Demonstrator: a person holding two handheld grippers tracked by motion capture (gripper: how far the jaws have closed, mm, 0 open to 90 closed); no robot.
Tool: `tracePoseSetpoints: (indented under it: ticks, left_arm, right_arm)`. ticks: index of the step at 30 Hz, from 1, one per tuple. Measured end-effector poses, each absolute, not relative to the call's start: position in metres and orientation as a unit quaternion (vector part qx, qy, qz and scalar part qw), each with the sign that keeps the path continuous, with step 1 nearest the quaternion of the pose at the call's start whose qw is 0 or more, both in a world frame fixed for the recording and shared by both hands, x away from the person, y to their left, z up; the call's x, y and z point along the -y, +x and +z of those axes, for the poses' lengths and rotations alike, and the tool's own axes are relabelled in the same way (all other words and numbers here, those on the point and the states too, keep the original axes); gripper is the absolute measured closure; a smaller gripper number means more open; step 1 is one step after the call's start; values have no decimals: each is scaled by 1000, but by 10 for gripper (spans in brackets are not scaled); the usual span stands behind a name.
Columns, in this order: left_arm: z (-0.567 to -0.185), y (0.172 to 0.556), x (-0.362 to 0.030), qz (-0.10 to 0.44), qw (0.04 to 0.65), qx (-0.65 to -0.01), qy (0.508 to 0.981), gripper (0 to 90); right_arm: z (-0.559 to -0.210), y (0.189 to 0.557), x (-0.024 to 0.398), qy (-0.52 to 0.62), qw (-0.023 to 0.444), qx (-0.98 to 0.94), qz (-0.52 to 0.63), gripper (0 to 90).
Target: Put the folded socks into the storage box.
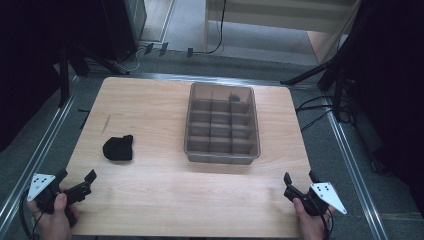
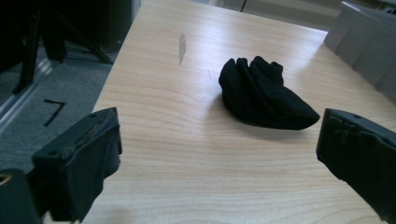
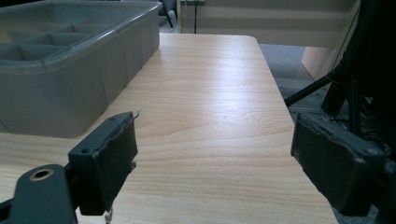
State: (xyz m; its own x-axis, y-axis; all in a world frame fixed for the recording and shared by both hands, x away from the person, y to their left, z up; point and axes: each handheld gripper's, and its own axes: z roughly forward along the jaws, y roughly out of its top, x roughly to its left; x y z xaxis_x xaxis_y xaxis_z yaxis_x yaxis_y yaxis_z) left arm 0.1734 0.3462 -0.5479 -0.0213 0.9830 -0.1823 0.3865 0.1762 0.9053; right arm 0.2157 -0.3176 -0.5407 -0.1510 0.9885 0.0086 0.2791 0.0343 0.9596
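On the wooden desk (image 1: pixel 165 200), a bundled black sock (image 1: pixel 118 148) left of a grey divided tray (image 1: pixel 222 125), well apart. Near the front left corner, left tool (image 1: pixel 77 182) spread wide, holding nothing. Near the front right corner, right tool (image 1: pixel 300 181) likewise spread, empty.

Light wood-grain table (image 1: pixel 150 200) with a short grey streak (image 1: pixel 105 124) near its left edge. Bundled cloth (image 1: pixel 118 148) is plain black, divided bin (image 1: pixel 222 125) is smoky translucent grey. Both grippers are black with white dotted triangle plates (image 1: pixel 40 184).
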Motion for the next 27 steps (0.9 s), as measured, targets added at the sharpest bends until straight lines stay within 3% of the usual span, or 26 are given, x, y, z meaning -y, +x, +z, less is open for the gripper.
tracePoseSetpoints:
  ticks: [2,12,14,27]
  left_arm:
    - [-547,176,-344,359,419,-636,540,252]
    - [-515,185,-336,320,421,-628,572,118]
    - [-510,187,-330,311,420,-624,581,12]
    - [-455,213,-321,273,382,-639,609,0]
  right_arm:
    - [-541,215,318,524,387,-605,458,147]
    - [-541,216,317,525,390,-605,454,147]
    - [-541,216,317,523,390,-608,452,147]
    - [-541,217,315,522,391,-611,448,150]
